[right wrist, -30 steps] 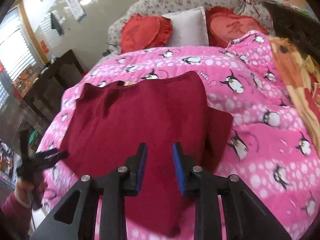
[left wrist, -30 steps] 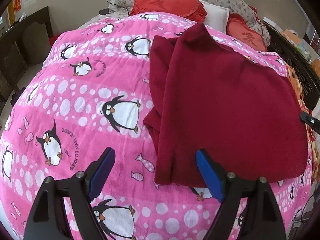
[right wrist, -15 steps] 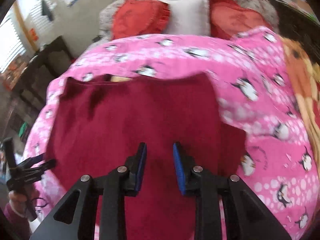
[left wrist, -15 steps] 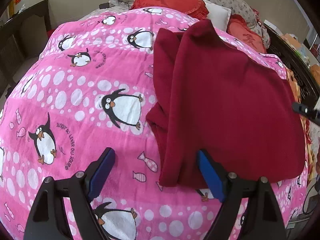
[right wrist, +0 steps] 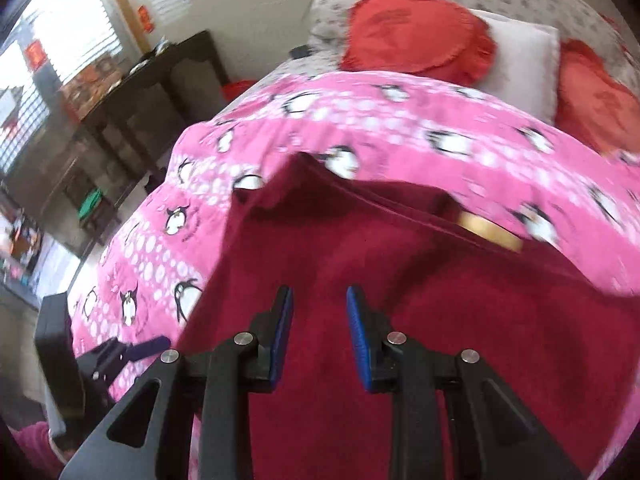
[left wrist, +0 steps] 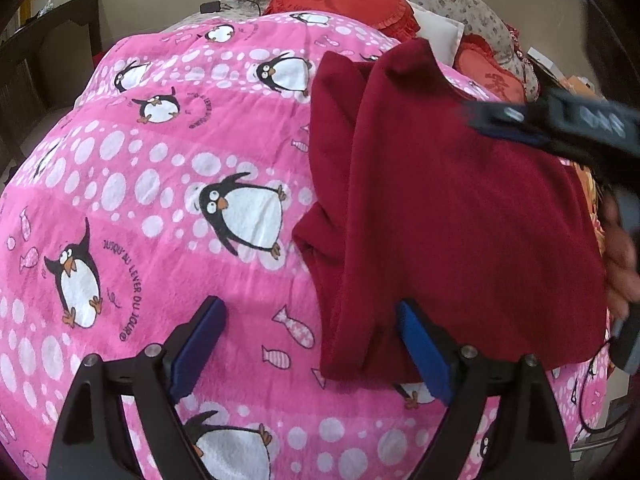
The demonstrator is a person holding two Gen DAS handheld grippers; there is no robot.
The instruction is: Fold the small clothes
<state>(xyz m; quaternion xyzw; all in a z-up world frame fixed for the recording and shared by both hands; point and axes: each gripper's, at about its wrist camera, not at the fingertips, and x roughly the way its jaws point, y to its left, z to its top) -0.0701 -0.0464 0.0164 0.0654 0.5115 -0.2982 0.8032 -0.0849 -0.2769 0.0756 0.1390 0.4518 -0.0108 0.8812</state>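
A dark red sweater (left wrist: 460,216) lies flat on the pink penguin blanket (left wrist: 160,184), with a sleeve folded along its left side. My left gripper (left wrist: 312,344) is wide open and empty, low over the sweater's near left corner. My right gripper (right wrist: 320,328) is partly open and empty, hovering over the sweater (right wrist: 420,340) near its neckline; a tan label (right wrist: 488,232) shows there. The right gripper also shows in the left wrist view (left wrist: 520,124), blurred, above the sweater's right side. The left gripper shows in the right wrist view (right wrist: 140,350) at the lower left.
Red heart cushions (left wrist: 340,0) and a white pillow (right wrist: 520,56) lie at the bed's head. Dark wooden furniture (right wrist: 152,96) stands to the left of the bed. An orange patterned blanket (left wrist: 592,196) lies at the right edge.
My right gripper has swung over the sweater toward its neckline and left side, and now enters the left wrist view. My left gripper has stayed open and moved slightly closer to the corner.
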